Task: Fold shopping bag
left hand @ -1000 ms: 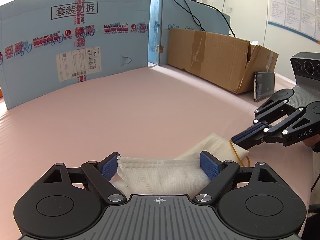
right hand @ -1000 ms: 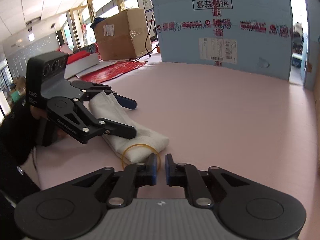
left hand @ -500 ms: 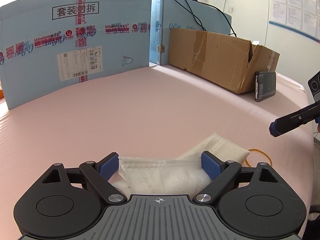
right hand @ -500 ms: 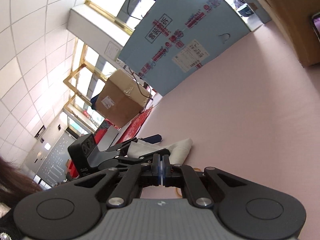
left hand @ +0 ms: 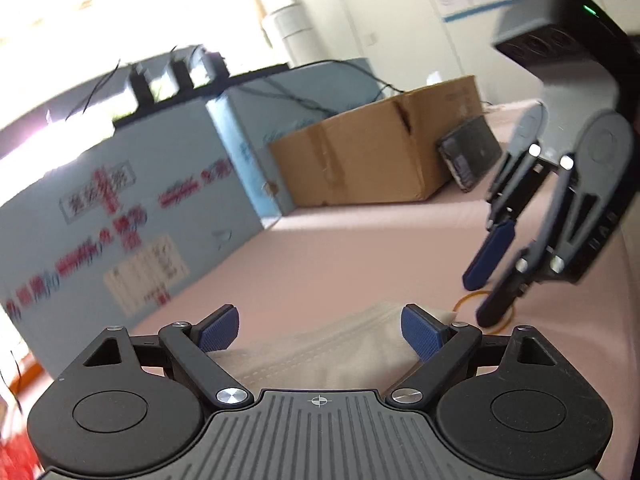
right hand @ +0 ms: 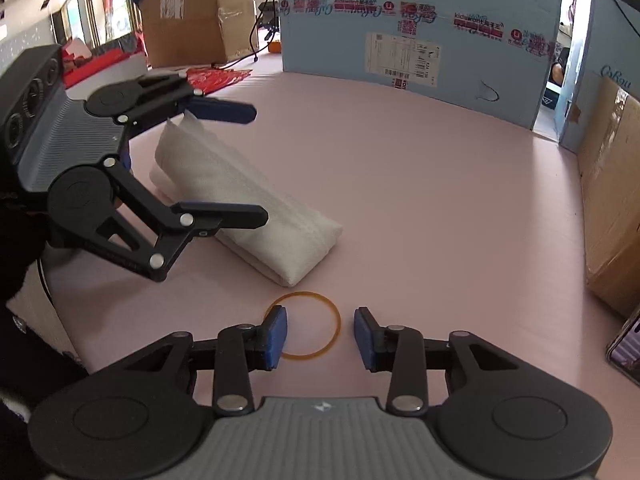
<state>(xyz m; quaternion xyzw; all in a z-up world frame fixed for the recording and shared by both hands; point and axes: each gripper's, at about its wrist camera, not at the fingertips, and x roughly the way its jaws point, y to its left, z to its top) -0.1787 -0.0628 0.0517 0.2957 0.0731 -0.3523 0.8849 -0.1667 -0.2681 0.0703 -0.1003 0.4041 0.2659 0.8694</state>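
Note:
The folded white shopping bag (right hand: 280, 232) lies as a long bundle on the pink table (right hand: 440, 200). My left gripper (right hand: 258, 164) is rolled on its side and spans the bag's width near its left end, with the pads against its edges. In the left wrist view the bag (left hand: 320, 356) fills the gap of the left gripper (left hand: 320, 320). A yellow rubber band (right hand: 304, 293) lies flat just off the bag's near end. My right gripper (right hand: 320, 332) hovers over the band with its jaws opening; the pads do not press it. The left wrist view shows the right gripper (left hand: 480, 300) pointing down at the rubber band (left hand: 464, 301).
A blue cardboard panel (right hand: 420, 20) walls off the back of the table. A brown box (right hand: 612, 208) stands along the right edge, with a phone (right hand: 628, 348) leaning near it. Another brown box (right hand: 192, 16) and red items sit beyond the table at the back left.
The right gripper swung up and away, then came back down over the rubber band and opened. The left gripper rolled sideways and shifted with the bag between its pads.

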